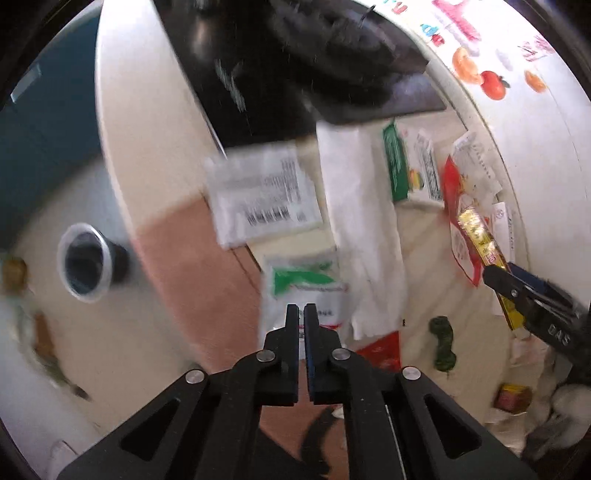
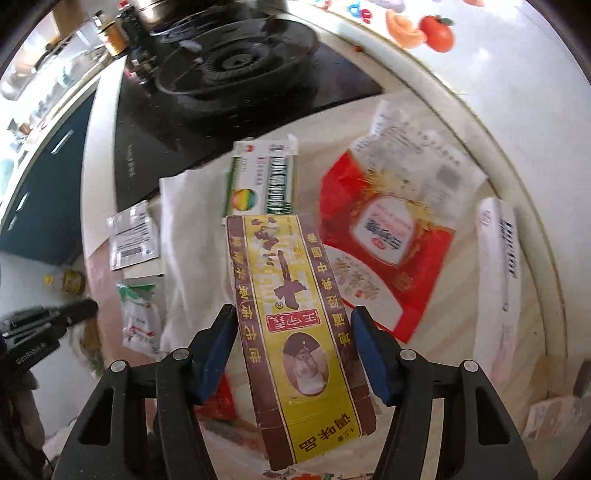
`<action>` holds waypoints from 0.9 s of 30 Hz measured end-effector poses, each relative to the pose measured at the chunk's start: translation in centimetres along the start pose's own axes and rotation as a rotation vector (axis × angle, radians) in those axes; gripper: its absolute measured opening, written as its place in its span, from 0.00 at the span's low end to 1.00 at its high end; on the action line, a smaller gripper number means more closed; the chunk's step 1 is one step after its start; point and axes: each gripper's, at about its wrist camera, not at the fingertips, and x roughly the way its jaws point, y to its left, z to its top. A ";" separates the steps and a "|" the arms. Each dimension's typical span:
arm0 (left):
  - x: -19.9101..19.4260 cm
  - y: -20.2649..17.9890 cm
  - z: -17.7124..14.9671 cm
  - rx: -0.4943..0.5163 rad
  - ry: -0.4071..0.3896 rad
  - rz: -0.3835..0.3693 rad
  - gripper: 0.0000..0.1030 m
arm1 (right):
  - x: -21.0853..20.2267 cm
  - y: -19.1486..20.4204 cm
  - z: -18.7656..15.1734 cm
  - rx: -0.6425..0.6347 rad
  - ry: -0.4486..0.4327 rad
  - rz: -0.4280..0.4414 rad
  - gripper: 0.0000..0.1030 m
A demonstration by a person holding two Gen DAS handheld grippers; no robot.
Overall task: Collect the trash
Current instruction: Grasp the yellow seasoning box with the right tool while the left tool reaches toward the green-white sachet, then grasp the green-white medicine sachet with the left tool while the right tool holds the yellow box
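My right gripper (image 2: 293,317) is shut on a yellow and brown seasoning box (image 2: 291,314), holding it above the counter; the box also shows in the left wrist view (image 1: 480,240) with the right gripper (image 1: 496,275) on it. My left gripper (image 1: 301,308) is shut and empty, above a white packet with green print (image 1: 303,284). On the counter lie a red and white bag (image 2: 384,236), a green and white carton (image 2: 262,181), a white paper towel (image 2: 192,240) and a white barcode packet (image 2: 133,232).
A black gas stove (image 2: 229,66) sits at the back of the counter. A white wall with fruit stickers (image 2: 436,33) runs on the right. A small black cup (image 1: 88,258) lies on the floor below the counter edge. A white box (image 2: 498,258) lies at right.
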 end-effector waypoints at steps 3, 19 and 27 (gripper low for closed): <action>3.7 -1.0 0.1 0.023 0.071 -0.008 0.36 | 0.6 -1.4 -0.8 0.071 0.006 0.010 0.63; 5.3 -4.3 0.5 0.143 -0.006 0.253 0.00 | 1.6 -3.7 -3.6 0.197 -0.002 0.052 0.59; 0.0 -2.2 -0.7 0.145 -0.089 0.201 0.00 | 0.2 -4.9 -3.7 0.255 -0.048 0.097 0.59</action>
